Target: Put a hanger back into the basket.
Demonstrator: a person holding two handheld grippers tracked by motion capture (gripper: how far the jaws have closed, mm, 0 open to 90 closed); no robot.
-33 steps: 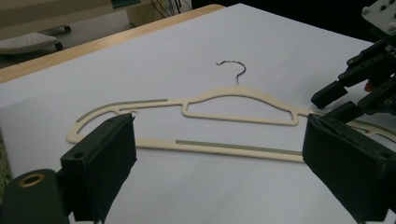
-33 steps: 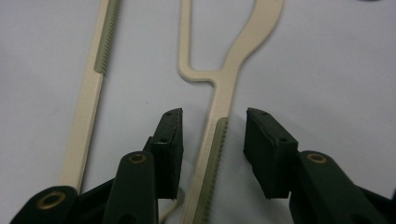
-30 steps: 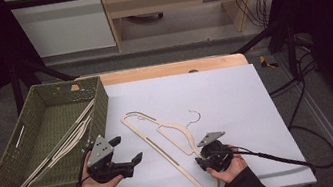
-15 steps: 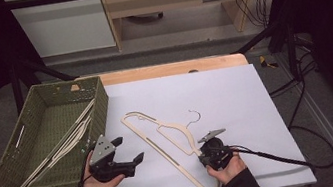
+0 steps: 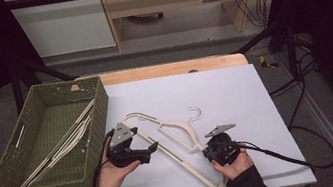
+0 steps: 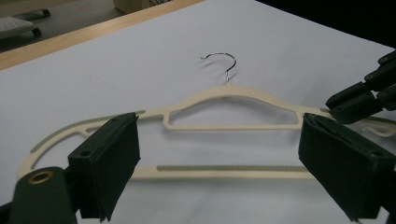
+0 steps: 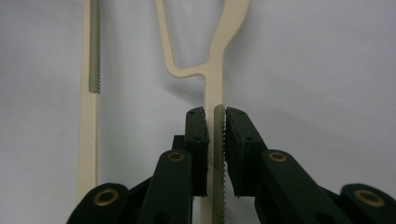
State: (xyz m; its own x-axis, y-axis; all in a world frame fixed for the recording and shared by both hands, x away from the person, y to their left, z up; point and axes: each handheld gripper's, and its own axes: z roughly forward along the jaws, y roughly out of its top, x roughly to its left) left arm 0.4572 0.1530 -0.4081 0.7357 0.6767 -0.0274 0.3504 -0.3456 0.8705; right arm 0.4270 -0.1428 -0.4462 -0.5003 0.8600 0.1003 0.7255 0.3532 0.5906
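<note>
- While the right gripper [image 7: 215, 154] pinches the cream hanger [image 5: 173, 145] by one shoulder arm, the step in hand looks like lifting it off the sheet, likely toward the wicker basket [image 5: 4, 185].
- Jaws of the right gripper have just been closing; in the right gripper view both pads bear on the ribbed strip of that arm, one on each side, grip centred.
- Left gripper [image 6: 219, 161] stands with jaws wide, nothing between the pads; the hanger's lower bar lies just ahead, toward 12 o'clock of its own view.
- To do it well: bring the left jaws over the other shoulder or the bar before any lift, so the long frame does not swing from a single end.
- Close on a flat stretch, not on the curved end loop; keep the lift level.
- Mind the wire hook [image 6: 219, 63], which could snag the basket rim.
- Hanger itself: slim, flat, cream plastic, grey-green non-slip strips on shoulders and bar, inner cut-out under the neck, thin metal hook.
- Place: flat on the white sheet [image 5: 234, 88], near the front edge, lying aslant from about 10 to 5 o'clock in the high view.
- Basket sits at 9 o'clock of the hanger; similar pale hangers [image 5: 61, 143] lie inside.
</note>
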